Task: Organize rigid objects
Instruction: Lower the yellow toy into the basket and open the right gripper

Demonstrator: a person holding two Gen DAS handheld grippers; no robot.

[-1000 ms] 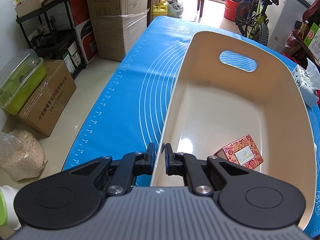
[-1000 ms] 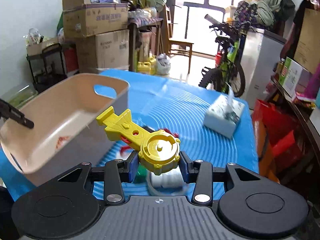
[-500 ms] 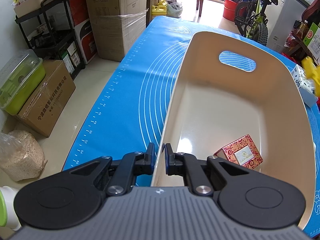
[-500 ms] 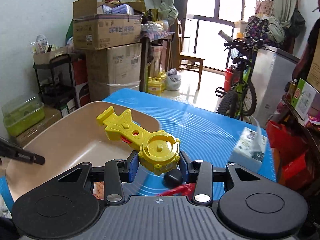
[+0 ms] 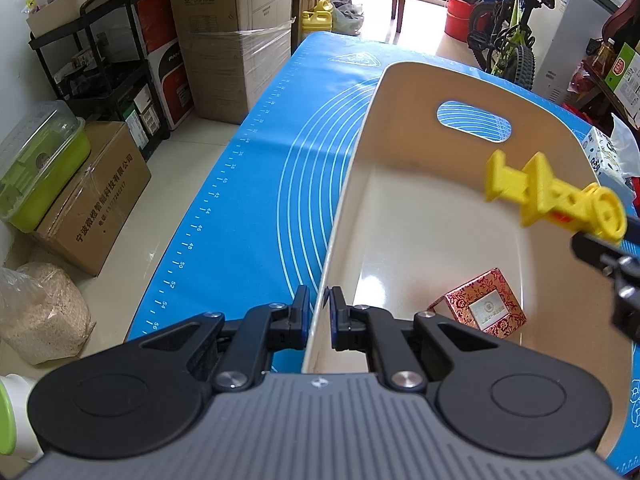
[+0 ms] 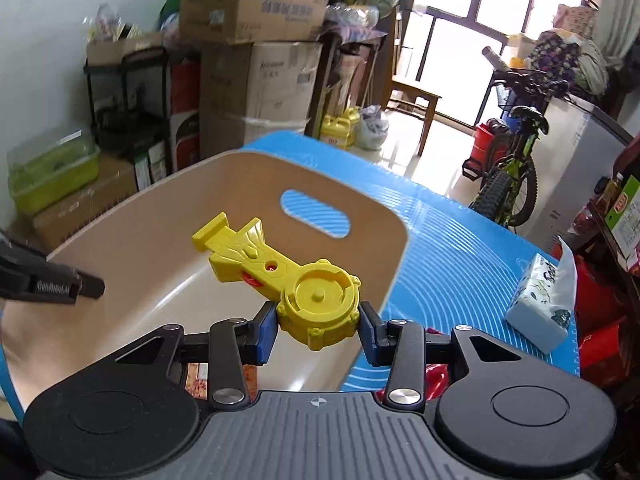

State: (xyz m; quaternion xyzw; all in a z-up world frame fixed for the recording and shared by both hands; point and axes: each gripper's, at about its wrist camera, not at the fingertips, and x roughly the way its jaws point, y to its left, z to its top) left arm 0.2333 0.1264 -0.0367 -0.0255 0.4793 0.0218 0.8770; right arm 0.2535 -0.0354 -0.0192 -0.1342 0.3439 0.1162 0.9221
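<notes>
A cream plastic bin (image 5: 400, 92) with a handle slot stands on the blue mat (image 5: 260, 184). My left gripper (image 5: 318, 318) is shut on the bin's near left rim. A red patterned box (image 5: 480, 304) lies on the bin's floor. My right gripper (image 6: 318, 330) is shut on the round end of a yellow toy launcher (image 6: 288, 276), whose handle points away over the bin (image 6: 140, 240). In the left wrist view the launcher (image 5: 556, 200) hangs above the bin's right side, with the right gripper's fingers (image 5: 600, 252) behind it.
A tissue pack (image 6: 540, 300) lies on the mat right of the bin, and something red (image 6: 436, 376) shows just under my right gripper. Cardboard boxes (image 5: 92, 196), a black shelf (image 5: 104, 60) and a bicycle (image 5: 508, 36) stand around the table.
My right gripper carried the yellow launcher leftwards from over the mat to above the bin; it now shows in the left wrist view. The left gripper kept its hold on the rim.
</notes>
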